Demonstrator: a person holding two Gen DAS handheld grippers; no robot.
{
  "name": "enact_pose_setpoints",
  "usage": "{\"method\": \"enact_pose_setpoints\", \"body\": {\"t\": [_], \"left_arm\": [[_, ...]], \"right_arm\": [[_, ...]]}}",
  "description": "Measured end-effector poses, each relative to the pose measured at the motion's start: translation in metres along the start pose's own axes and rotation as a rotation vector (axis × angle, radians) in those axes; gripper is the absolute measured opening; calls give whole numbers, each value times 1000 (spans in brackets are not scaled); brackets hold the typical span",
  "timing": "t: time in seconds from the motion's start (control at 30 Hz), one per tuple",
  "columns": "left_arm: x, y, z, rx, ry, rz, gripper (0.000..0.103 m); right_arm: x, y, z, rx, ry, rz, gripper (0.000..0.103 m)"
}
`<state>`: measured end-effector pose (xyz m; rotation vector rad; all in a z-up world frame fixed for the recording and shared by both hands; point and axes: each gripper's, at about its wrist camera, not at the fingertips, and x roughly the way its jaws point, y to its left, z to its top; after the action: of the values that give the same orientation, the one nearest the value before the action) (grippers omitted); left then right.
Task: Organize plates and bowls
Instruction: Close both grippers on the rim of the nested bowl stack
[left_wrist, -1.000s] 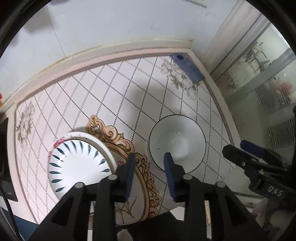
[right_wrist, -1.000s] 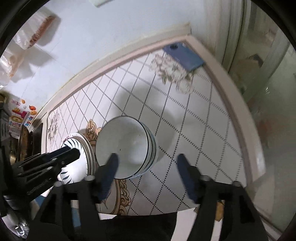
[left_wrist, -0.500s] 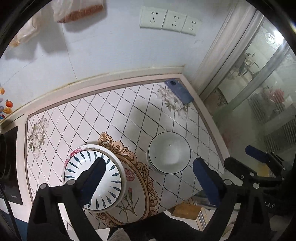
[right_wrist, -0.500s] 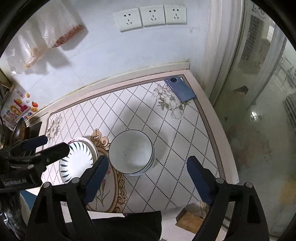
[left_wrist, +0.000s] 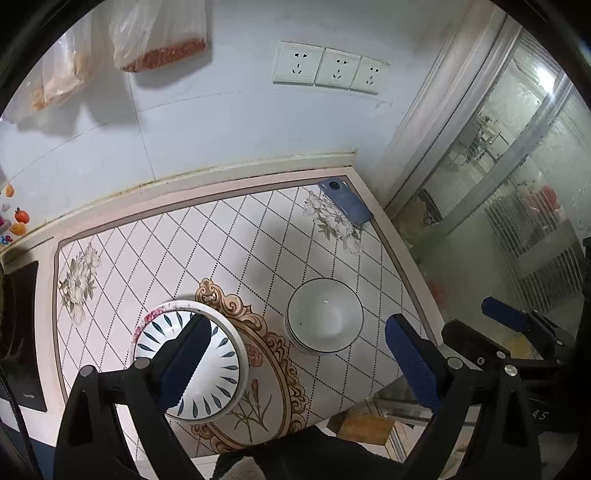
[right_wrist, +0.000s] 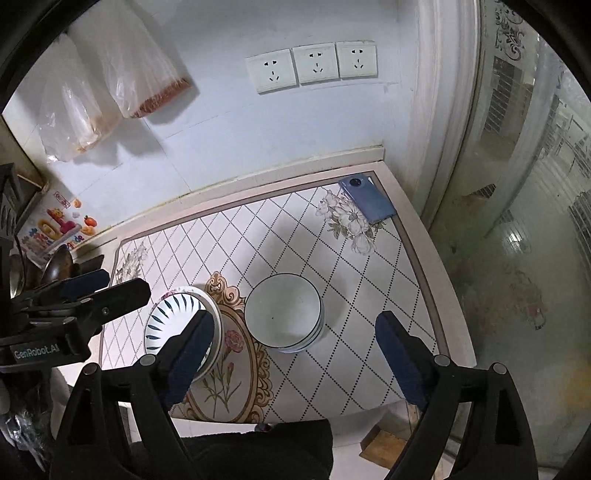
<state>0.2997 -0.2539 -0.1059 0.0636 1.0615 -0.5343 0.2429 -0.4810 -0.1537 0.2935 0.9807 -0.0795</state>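
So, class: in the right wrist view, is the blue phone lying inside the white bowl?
No, the blue phone lies at the table's far corner, apart from the white bowl.

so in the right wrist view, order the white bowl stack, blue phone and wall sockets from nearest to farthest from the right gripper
1. white bowl stack, on the table just ahead of the right gripper
2. blue phone, far right table corner
3. wall sockets, up on the wall

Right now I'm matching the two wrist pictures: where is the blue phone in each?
Left wrist view: the flat blue phone lies upper right of centre, at the tabletop's far right corner.
Right wrist view: the phone is right of centre, on that same corner.
Shared landmark: the three white wall sockets above it.
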Motion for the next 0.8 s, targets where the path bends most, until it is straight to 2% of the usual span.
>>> {"method": "enact_pose_setpoints", "body": {"t": [0.1, 0.2, 0.33, 0.5, 0.6, 0.7, 0.8], "left_arm": [[18, 0, 1, 9, 28, -1, 97], [47, 6, 1, -9, 66, -4, 97], [98, 14, 1, -33, 158, 2, 96], [170, 30, 1, -120, 310, -66, 96], [209, 33, -3, -145, 386, -99, 90], [232, 30, -7, -152, 436, -131, 87], [250, 25, -10, -153, 479, -164, 81]], "right_arm": [[9, -4, 0, 17, 19, 16, 91], [35, -12, -1, 28, 61, 29, 92], [79, -28, -2, 63, 119, 63, 92], [147, -57, -10, 147, 218, 162, 92], [192, -74, -19, 208, 294, 228, 92], [233, -86, -30, 271, 353, 301, 92], [263, -91, -38, 300, 394, 351, 92]]}}
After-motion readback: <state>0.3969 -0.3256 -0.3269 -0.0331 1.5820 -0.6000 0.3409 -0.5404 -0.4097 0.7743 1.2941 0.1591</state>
